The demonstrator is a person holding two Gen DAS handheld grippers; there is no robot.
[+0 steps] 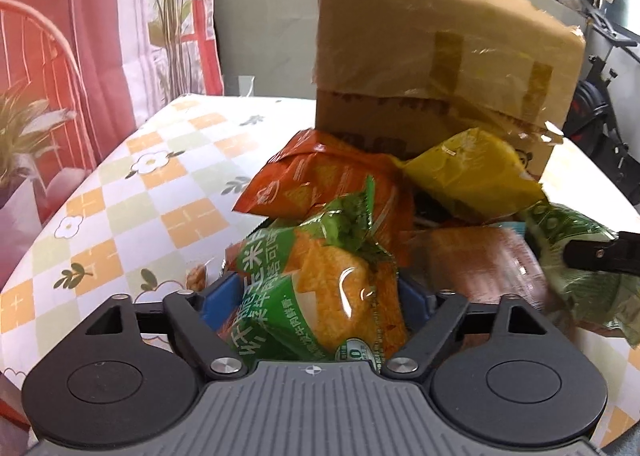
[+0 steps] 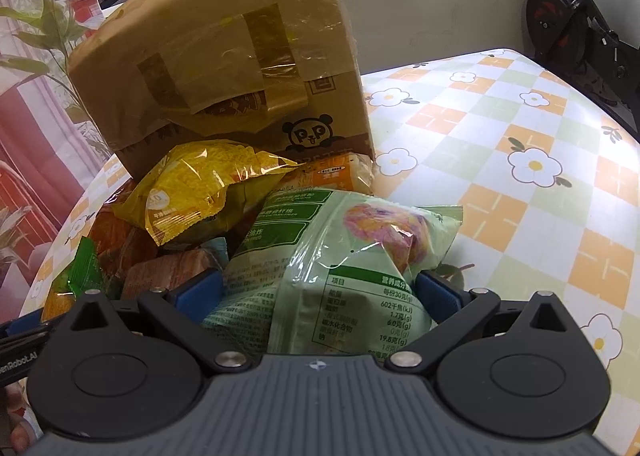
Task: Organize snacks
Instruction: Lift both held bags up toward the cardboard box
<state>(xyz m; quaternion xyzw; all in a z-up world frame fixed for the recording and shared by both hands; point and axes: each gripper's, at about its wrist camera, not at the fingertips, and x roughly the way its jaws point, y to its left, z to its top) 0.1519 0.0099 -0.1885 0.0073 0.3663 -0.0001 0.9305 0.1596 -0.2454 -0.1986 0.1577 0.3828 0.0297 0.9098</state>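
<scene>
Left tool [image 1: 316,296]: spread wide around green-orange snack bag [image 1: 320,296], pads apparently clear.
Right tool [image 2: 320,292]: blue pads pinching pale-green snack bag [image 2: 340,256].
Snack pile: on checked counter [image 2: 520,176] (before taped carton [image 2: 224,68]).

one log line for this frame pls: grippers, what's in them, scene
left gripper: around green-orange snack bag, grip unclear | right gripper: around pale green snack bag, grip unclear | snack pile before taped cardboard box on checkered tablecloth

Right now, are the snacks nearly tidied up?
Not really. Nothing looks sorted: the snacks sit heaped against the cardboard box. The left tool has a green-and-orange bag between its fingers, the right tool a pale green bag. The yellow bag and others wait.
</scene>
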